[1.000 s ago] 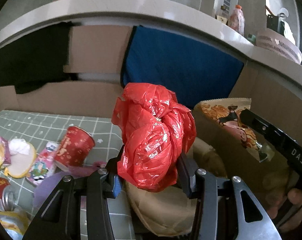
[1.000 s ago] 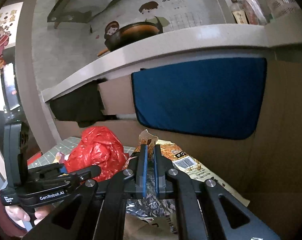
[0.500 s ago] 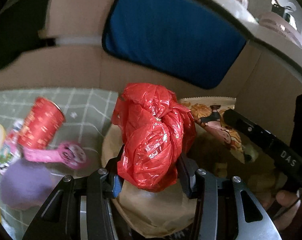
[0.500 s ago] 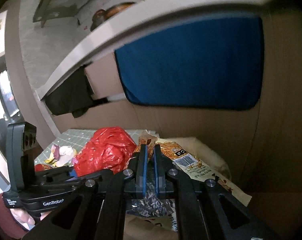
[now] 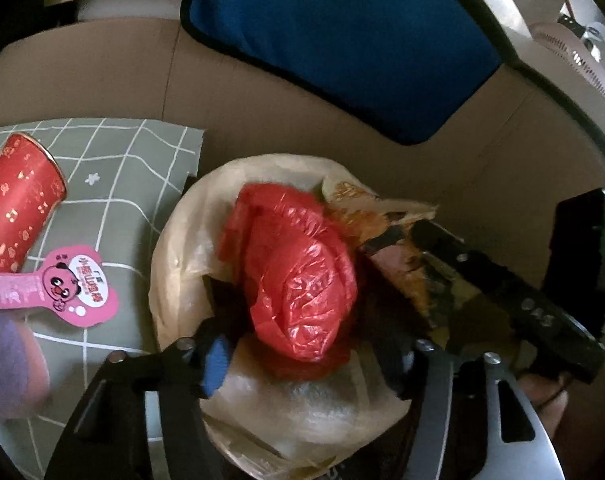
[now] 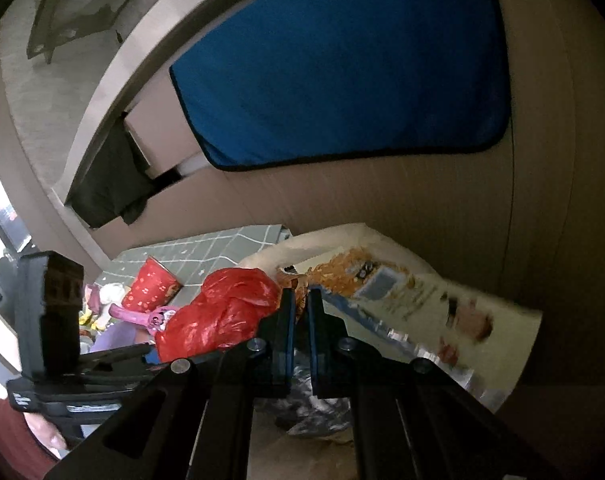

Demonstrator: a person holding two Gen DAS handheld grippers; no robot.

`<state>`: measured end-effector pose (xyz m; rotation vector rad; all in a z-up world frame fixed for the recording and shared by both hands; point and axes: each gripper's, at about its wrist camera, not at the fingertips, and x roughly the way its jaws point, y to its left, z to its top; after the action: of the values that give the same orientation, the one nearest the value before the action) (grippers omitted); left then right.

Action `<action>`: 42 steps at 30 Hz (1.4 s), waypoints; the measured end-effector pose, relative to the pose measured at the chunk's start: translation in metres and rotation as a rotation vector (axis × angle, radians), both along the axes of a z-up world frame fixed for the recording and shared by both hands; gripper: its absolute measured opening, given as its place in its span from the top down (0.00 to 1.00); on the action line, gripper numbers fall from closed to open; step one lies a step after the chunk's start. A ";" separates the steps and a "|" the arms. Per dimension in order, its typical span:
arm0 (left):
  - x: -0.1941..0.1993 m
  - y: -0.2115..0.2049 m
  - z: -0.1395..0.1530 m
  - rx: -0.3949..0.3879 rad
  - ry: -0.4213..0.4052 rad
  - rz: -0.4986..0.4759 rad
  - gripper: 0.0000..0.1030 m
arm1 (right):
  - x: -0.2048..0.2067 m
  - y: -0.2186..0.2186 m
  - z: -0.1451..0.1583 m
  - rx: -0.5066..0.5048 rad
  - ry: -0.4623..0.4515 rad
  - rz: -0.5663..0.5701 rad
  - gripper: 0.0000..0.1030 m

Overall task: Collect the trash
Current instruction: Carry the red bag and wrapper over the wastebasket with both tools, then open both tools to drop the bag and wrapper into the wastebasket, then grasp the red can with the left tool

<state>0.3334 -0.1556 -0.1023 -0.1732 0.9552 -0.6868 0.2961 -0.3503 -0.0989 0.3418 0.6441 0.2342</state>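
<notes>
Red bag (image 5: 298, 280) between opening left tool (image 5: 306, 360); right tool (image 6: 298, 304) clamps snack wrapper (image 6: 402, 296).

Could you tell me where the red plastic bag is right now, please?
In the left wrist view the red bag sits in the mouth of the beige bin liner, between the left gripper's opening jaws, with the snack packet on its right.

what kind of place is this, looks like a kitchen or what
Probably a home kitchen, or a mock-up of one. A pale countertop runs above cardboard panels, with a perforated basket standing on it. Below, a checked cloth holds litter such as a red paper cup.
</notes>
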 end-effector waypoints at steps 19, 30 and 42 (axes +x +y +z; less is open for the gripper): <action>-0.050 0.074 0.047 0.038 -0.130 0.173 0.36 | 0.018 0.053 -0.023 -0.066 0.163 0.127 0.88; -0.089 0.149 0.077 0.099 -0.281 0.332 0.36 | -0.035 0.059 0.023 -0.061 0.028 0.149 0.55; -0.132 0.248 0.075 0.102 -0.285 0.545 0.41 | -0.082 0.122 0.071 -0.167 -0.192 0.155 0.55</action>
<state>0.2012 0.0928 -0.0277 -0.2272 0.6250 -0.1529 0.2145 -0.2286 -0.0275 0.1070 0.4971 0.3541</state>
